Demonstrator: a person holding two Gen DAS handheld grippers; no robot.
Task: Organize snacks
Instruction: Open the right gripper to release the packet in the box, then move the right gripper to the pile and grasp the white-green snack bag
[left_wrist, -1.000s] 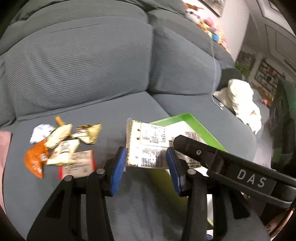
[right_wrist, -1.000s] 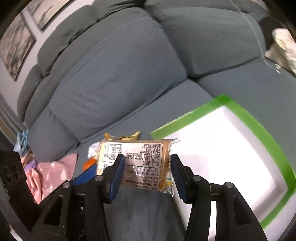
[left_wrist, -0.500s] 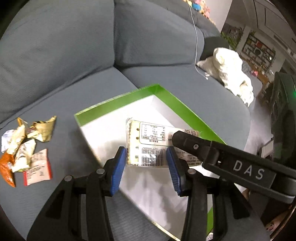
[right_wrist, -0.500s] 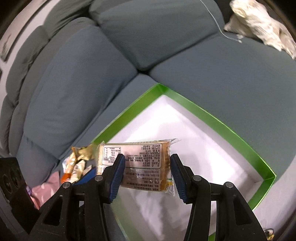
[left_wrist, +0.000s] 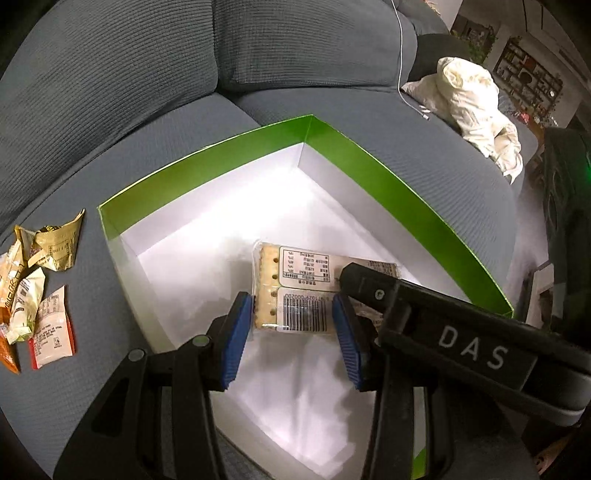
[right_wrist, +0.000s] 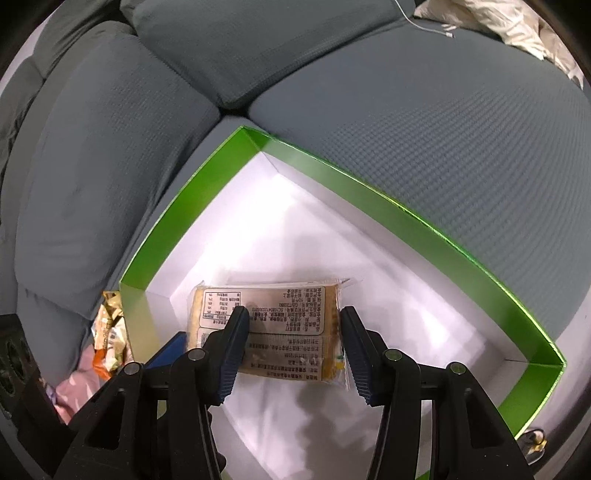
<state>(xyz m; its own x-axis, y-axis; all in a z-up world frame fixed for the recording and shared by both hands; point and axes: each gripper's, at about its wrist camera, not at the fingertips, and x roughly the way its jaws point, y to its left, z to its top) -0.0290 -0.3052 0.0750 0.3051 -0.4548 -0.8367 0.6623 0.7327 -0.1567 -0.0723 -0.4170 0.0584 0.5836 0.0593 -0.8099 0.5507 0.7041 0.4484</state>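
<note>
Left gripper (left_wrist: 291, 325) clenched across the short width of a cracker packet (left_wrist: 295, 291), right gripper (right_wrist: 293, 345) likewise clamped on a browner biscuit packet (right_wrist: 273, 325); both packets held above the white floor of the green-rimmed box (left_wrist: 406, 192) on the grey sofa (left_wrist: 147, 74). Judged light, film-wrapped and slippery, contents brittle: modest squeeze only, pads on the flat long edges near mid-length, not on the crimped end seals. Loose snack wrappers (left_wrist: 37, 280) lying on the seat cushion just beside the box, outside it.

Right hand-held gripper (left_wrist: 424, 314) hides cracker packet's (left_wrist: 291, 291) end.
</note>
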